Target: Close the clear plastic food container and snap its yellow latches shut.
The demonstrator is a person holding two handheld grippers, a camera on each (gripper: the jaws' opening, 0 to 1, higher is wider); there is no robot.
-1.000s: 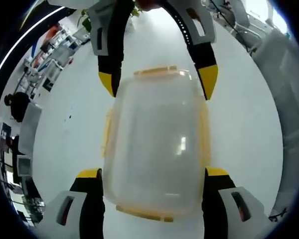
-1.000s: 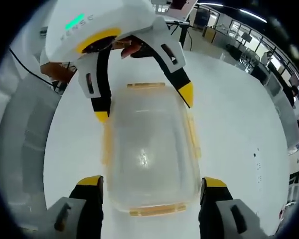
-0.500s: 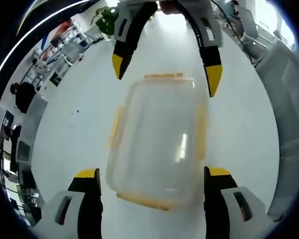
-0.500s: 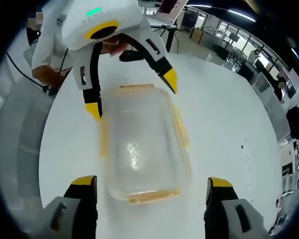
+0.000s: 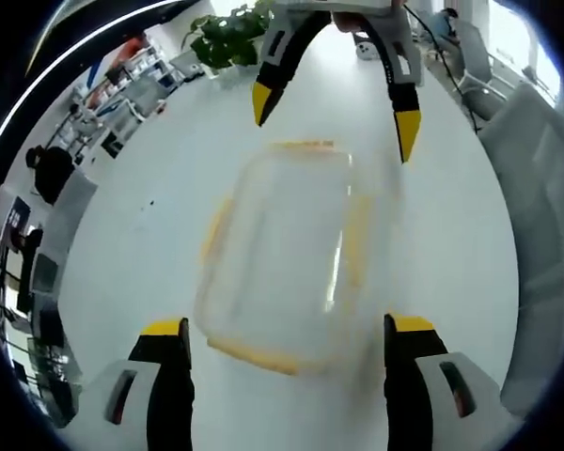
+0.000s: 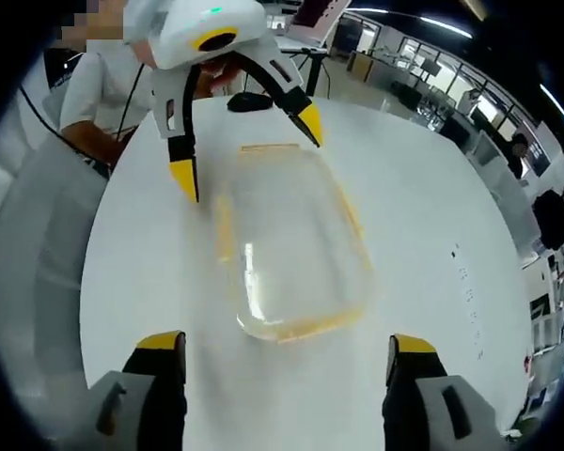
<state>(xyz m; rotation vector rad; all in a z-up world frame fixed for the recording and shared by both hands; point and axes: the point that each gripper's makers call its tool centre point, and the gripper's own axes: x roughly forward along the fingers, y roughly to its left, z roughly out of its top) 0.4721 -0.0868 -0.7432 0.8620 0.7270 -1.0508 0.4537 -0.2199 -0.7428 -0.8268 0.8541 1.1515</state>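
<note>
White round table (image 5: 122, 244) in an open office; potted plant (image 5: 227, 33) beyond. Clear food container (image 5: 282, 254) lies lidded between the spread jaws of left gripper (image 5: 287, 338) and right gripper (image 6: 274, 352), neither touching.

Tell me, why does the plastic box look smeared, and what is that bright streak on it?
In the left gripper view the box is smeared by motion blur, its yellow edges soft. In the right gripper view it looks sharper, and the white streak is glare off the clear lid. Both views bend the white table like a fisheye.
</note>
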